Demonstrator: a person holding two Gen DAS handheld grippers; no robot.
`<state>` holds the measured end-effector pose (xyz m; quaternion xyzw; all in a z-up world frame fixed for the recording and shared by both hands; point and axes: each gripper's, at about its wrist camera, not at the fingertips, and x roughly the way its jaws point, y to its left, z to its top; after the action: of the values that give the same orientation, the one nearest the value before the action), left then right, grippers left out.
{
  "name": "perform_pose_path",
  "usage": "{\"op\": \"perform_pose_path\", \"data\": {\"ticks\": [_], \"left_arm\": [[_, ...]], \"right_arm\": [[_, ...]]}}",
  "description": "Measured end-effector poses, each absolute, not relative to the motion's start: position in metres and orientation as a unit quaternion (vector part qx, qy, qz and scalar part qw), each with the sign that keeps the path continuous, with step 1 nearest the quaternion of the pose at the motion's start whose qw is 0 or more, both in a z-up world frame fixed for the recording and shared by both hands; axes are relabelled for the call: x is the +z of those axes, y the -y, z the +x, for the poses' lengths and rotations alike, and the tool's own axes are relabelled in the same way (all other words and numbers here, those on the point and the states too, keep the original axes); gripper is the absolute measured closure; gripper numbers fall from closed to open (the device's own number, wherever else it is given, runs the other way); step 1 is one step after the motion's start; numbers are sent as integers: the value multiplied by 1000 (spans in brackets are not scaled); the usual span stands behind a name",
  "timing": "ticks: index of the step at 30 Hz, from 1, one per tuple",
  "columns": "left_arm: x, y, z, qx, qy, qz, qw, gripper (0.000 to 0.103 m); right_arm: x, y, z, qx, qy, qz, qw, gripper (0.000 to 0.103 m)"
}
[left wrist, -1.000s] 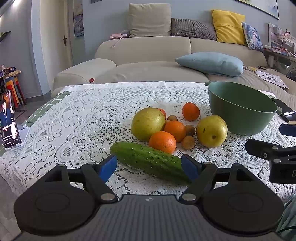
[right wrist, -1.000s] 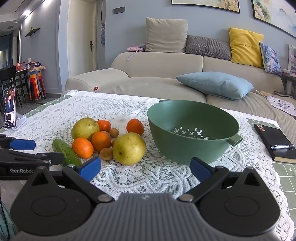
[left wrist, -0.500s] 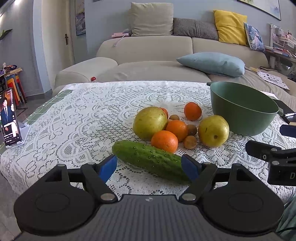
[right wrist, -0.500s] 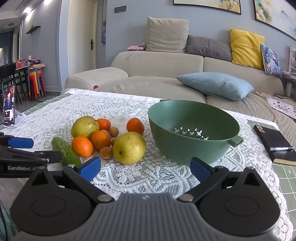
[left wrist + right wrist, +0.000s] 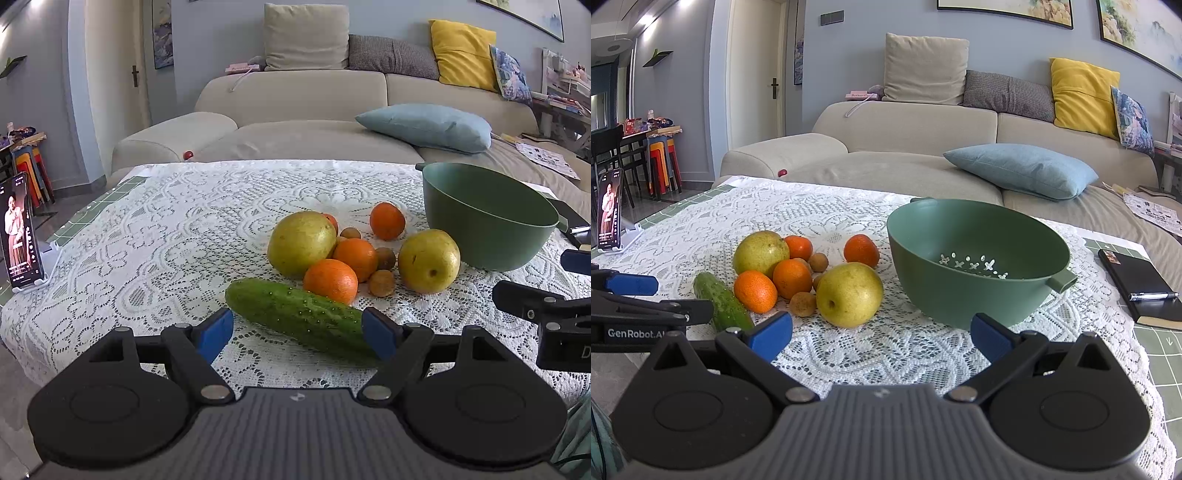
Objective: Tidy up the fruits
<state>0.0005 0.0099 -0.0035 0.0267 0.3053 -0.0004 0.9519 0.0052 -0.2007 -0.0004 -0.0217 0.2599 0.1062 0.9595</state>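
Ahead of my jaws: white lace tablecloth [image 5: 155, 240] with floral openwork; dark green, pale-speckled cucumber [image 5: 299, 317] between my left blue pads [image 5: 216, 332]; orange mandarins [image 5: 330, 280]; yellow-green pears [image 5: 849, 293]; brown kiwis [image 5: 803, 303]. Beyond my right pads, a plain green colander [image 5: 964, 299]; farther right, a black notebook [image 5: 1137, 284].

Behind the lace-covered table [image 5: 849, 354] we see a beige sofa [image 5: 916, 129] against a blue-grey wall [image 5: 849, 48]. A door [image 5: 757, 70] stands left, perhaps ajar.
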Motion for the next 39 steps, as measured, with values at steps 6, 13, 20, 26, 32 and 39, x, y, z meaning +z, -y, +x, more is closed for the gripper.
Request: {"op": "perform_pose_path", "data": {"ticks": [6,13,20,26,32,39], "left_arm": [[-4,-10,1,0,-305,27,952,10],[-4,-10,0,0,-305,26,952,10],[-4,-10,1,1,-306,26,952,10],[-4,-11,1,1,-306,25,952,10],[-4,-11,1,1,-307,25,951,10],[-7,-17,5,-7,-317,20,948,10]], "right_arm": [[-1,201,5,106,-260,-22,959,4],[-1,200,5,106,-260,-23,959,4],[-2,201,5,107,-261,-24,959,4],[-2,200,6,107,-262,-27,959,4],[-3,199,6,106,-264,-28,958,4],[-4,202,12,114,-266,-18,957,4]]}}
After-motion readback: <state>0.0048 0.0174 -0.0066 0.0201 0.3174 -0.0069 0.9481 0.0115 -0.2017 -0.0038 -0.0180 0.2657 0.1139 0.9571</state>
